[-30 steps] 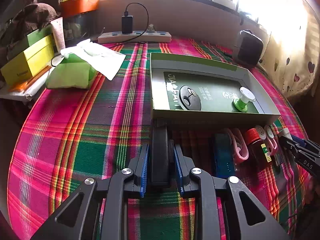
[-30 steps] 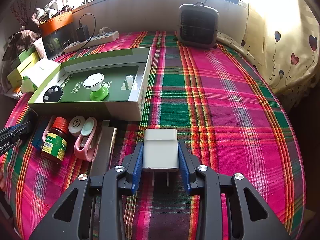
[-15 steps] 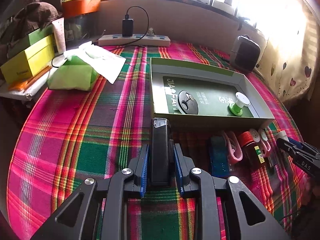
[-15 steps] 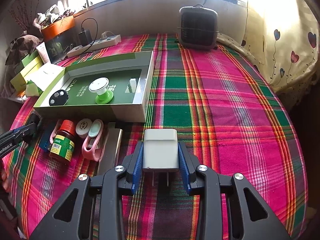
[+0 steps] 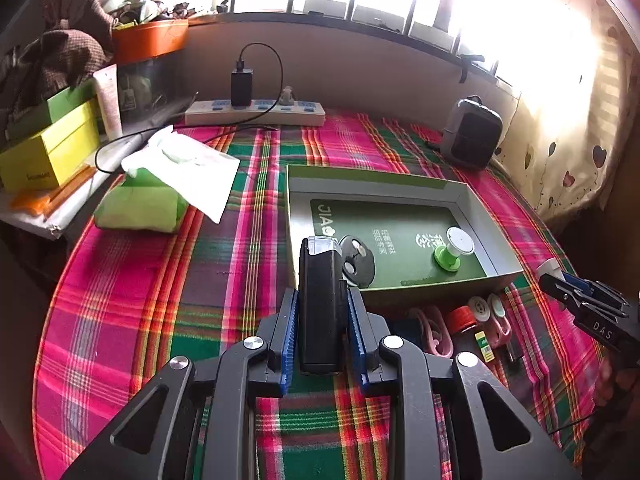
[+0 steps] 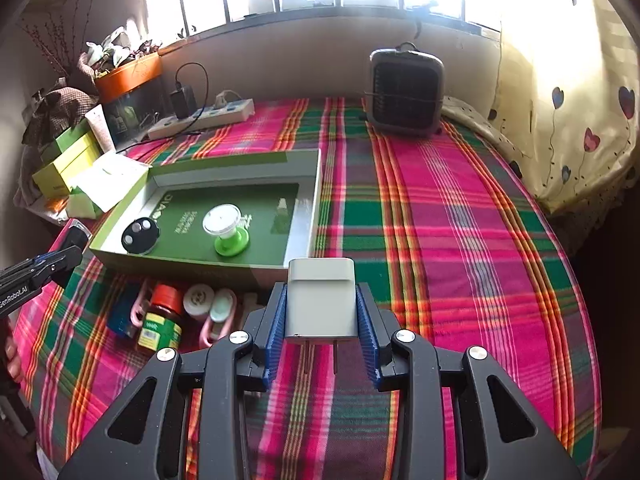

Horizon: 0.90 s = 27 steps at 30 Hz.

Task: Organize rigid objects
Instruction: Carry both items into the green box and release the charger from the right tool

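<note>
My left gripper [image 5: 322,320] is shut on a slim black device [image 5: 320,304] with a clear tip, held above the plaid cloth just before the green box [image 5: 452,188]. My right gripper [image 6: 321,316] is shut on a white plug adapter [image 6: 321,300], prongs pointing back at me, lifted near the box's [image 6: 308,232] right front corner. Inside the box lie a black round fob [image 6: 140,234] and a green-and-white suction knob [image 6: 226,226]. Before the box sit a red-capped bottle [image 6: 160,320], a pink clip [image 6: 216,320] and small white round cases [image 6: 198,300].
A grey heater [image 6: 406,92] stands at the back right, a power strip [image 5: 256,114] with a charger at the back. A green tissue pack [image 5: 140,204] and yellow boxes [image 5: 48,152] lie at the left. A heart-print curtain [image 6: 568,100] hangs on the right.
Both grippers have risen with their objects; the table and box now appear lower and farther away. The grips have not changed.
</note>
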Tool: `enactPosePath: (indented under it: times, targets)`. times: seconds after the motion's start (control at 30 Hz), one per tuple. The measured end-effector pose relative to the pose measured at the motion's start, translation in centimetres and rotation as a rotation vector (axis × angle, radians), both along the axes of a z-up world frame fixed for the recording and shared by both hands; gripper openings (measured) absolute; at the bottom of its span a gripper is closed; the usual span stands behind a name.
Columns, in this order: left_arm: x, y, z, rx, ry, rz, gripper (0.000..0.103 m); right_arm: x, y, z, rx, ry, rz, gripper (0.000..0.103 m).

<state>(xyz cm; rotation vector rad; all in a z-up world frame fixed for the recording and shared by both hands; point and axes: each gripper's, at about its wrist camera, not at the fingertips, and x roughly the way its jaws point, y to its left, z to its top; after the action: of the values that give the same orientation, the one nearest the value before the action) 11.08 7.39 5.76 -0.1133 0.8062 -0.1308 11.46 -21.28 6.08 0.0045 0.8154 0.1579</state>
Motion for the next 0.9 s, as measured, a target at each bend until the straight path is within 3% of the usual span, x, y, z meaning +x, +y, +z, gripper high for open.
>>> enactPosePath:
  times: [0.4,0.9]
  targets:
    - [4.8,-1.0,-0.3,-0.014,0.018,-0.045,0.023,4.8,2.1,1.5,0.024,-0.016,0.079,0.035]
    - [10.3,-2.2,-1.9,-0.01,0.058,-0.085,0.023,11.0,4.6,-1.0,0.005,0.056,0.125,0.035]
